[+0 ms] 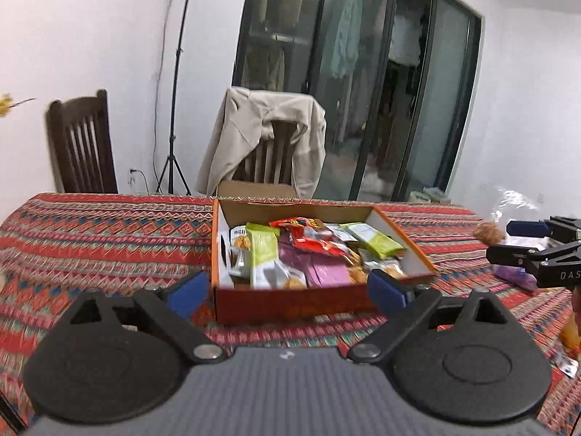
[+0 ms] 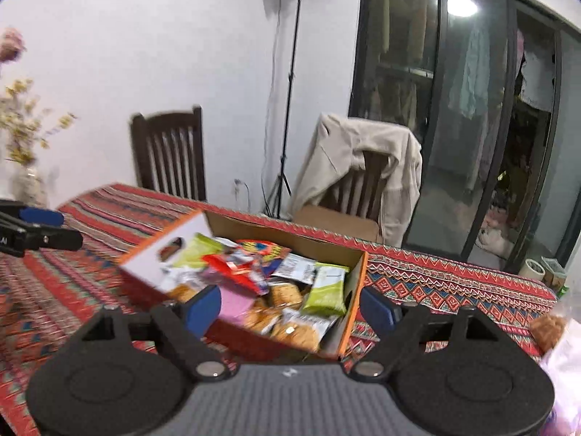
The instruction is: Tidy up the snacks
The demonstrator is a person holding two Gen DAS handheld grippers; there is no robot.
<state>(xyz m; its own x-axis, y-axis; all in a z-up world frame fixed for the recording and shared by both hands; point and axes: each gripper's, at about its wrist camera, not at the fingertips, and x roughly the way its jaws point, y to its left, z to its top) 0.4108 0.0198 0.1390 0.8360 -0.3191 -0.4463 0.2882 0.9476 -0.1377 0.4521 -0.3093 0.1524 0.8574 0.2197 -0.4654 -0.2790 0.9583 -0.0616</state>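
Observation:
An open orange cardboard box (image 1: 323,305) stands on the patterned tablecloth, full of snack packets: green ones (image 1: 263,254), a red one (image 1: 308,234), pink ones (image 1: 326,272) and clear packs of cookies. My left gripper (image 1: 288,289) is open and empty, its blue pads on either side of the box's near wall. My right gripper (image 2: 290,309) is open and empty, just in front of the box (image 2: 348,301), over its near corner. The green packet (image 2: 325,290) and cookie packs (image 2: 290,330) lie near it. The right gripper also shows in the left wrist view (image 1: 537,247).
Loose snacks lie at the table's right: a brown cookie (image 1: 488,233), a purple packet (image 1: 515,276) and a clear plastic bag (image 2: 566,356). Two wooden chairs (image 1: 81,145), one draped with a beige jacket (image 1: 268,134), stand behind the table. A vase of flowers (image 2: 27,181) stands at the left.

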